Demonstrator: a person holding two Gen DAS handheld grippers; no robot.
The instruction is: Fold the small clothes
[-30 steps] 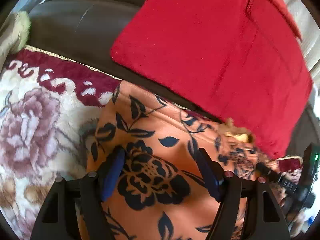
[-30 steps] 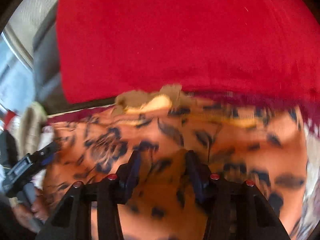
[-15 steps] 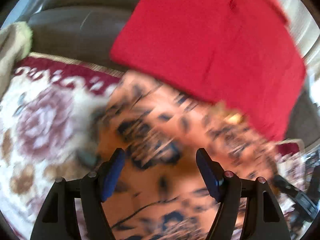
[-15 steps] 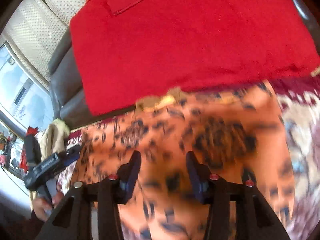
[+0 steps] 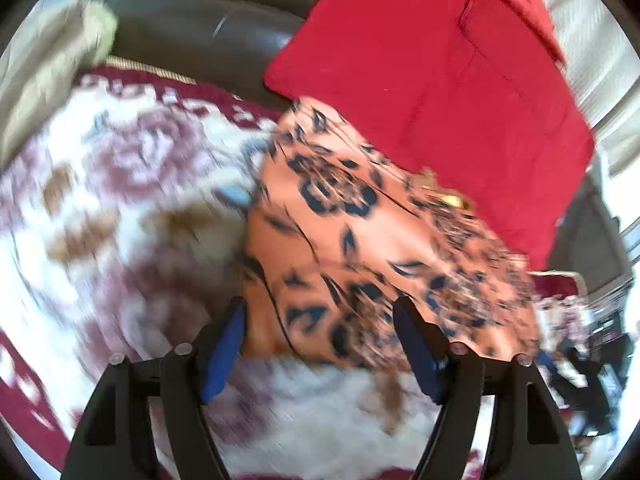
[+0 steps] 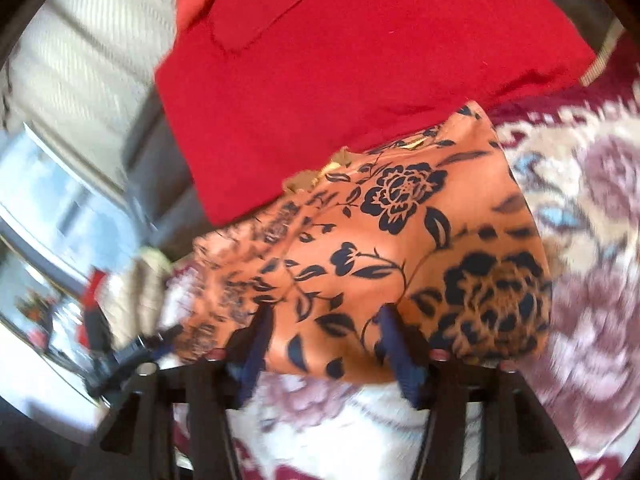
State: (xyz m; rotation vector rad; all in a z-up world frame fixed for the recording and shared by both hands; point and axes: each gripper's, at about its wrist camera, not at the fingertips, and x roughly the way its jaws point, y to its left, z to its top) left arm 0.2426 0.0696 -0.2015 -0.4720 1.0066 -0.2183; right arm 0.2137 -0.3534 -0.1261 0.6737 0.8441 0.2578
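**Both grippers let go, folded orange garment just ahead**

Just ahead of the left gripper, between and beyond its spread blue pads, lies the orange floral garment, already folded into a compact packet on the flowered rug. Nothing is pinched there: the jaws stand apart and have just been opening a little further, with only the packet's near edge between the fingertips. The right gripper faces the same near edge from the other side; its jaws have just been opening too, and the cloth sits loose between them, ungripped.

The packet's long axis runs across both grippers, slanting away toward the red cloth. To my eye both hands are about equally near, so either could take a corner for a further fold or a lift; the hem nearest the pads looks the easiest bite.

Beyond the garment the red cloth touches or overlaps its far edge, which might drag along. Behind that is a dark leather sofa, with a pale cloth far off to the left gripper's left.
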